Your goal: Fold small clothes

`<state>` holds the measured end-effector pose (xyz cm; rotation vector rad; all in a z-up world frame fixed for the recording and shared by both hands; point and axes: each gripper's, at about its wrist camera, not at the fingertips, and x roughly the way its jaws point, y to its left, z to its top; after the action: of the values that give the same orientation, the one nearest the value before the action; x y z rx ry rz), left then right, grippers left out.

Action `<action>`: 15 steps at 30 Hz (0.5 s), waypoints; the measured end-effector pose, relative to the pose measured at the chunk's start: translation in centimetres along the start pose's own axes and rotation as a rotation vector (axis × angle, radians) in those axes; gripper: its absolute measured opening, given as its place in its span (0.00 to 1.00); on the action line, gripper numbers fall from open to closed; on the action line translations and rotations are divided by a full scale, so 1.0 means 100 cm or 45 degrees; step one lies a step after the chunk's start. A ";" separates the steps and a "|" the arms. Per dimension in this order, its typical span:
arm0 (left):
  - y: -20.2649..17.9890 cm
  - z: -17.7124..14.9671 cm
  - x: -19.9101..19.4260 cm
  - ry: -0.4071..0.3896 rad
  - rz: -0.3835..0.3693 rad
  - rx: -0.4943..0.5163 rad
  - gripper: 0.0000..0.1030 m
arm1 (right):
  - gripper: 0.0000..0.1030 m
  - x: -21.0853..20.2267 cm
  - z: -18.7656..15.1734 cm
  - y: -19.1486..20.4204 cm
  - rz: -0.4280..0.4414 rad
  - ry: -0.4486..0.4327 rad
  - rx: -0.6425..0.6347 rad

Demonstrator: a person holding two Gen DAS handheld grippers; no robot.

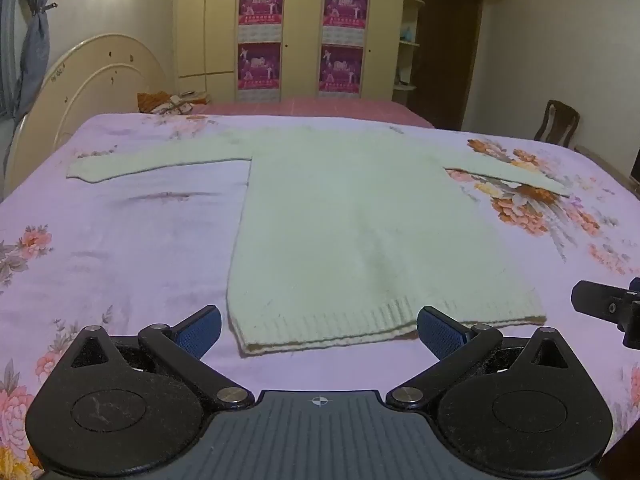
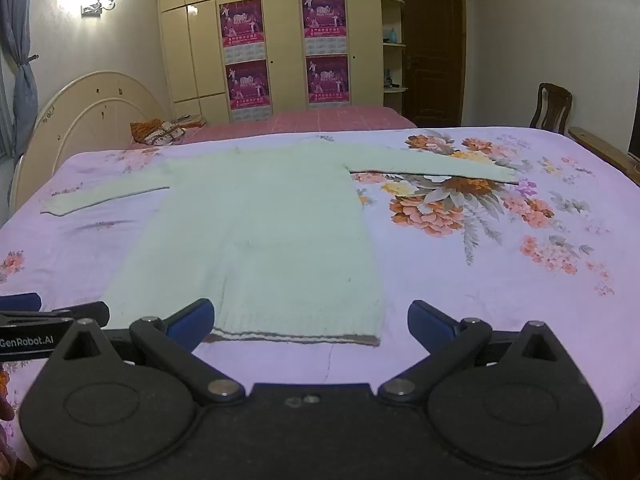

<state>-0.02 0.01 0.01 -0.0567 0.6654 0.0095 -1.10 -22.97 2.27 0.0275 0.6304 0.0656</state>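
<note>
A pale green knit sweater (image 1: 360, 232) lies flat on the bed, both sleeves spread out to the sides, ribbed hem nearest me. It also shows in the right wrist view (image 2: 264, 240). My left gripper (image 1: 319, 330) is open and empty, its blue pads either side of the hem, just in front of it. My right gripper (image 2: 310, 324) is open and empty, at the hem's right part. The right gripper's tip shows at the right edge of the left wrist view (image 1: 608, 304).
The bed carries a lilac floral sheet (image 1: 120, 240) with a cream headboard (image 1: 92, 80) at the left. A second bed with a pink cover (image 2: 340, 116), a wardrobe with posters (image 1: 304, 32) and a wooden chair (image 2: 554, 108) stand behind.
</note>
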 end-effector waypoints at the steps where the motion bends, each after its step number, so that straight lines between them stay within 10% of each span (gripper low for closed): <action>1: 0.000 0.000 0.000 -0.004 -0.005 0.000 1.00 | 0.99 0.001 0.000 0.000 0.001 0.002 0.000; 15: -0.001 -0.002 0.006 0.020 0.007 0.009 1.00 | 0.99 0.001 0.003 0.002 -0.002 0.011 -0.005</action>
<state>0.34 -0.13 -0.50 -0.0482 0.6817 0.0121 -0.89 -22.77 2.43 0.0231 0.6391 0.0650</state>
